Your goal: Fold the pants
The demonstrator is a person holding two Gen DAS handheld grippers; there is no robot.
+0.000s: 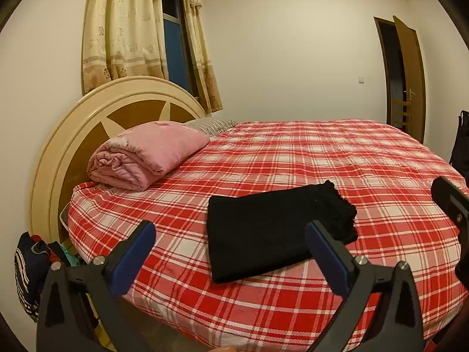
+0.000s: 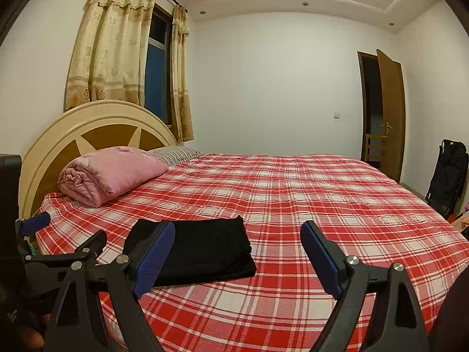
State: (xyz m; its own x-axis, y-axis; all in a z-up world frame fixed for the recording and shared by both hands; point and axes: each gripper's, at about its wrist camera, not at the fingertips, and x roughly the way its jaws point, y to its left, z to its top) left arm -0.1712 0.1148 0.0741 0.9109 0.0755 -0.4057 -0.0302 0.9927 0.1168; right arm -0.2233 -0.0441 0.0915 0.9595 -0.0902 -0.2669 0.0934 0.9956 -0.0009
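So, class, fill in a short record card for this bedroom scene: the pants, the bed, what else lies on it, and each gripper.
pants: black pants, folded into a flat rectangle, lying on the bed
bed: red plaid sheet, rounded headboard
also on bed: rolled pink quilt near the headboard
left gripper: open, holding nothing
right gripper: open, holding nothing

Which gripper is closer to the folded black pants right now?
Left, narrowly. The left gripper faces the pants head-on; the right gripper sits off to their right. Both jaws open, empty.
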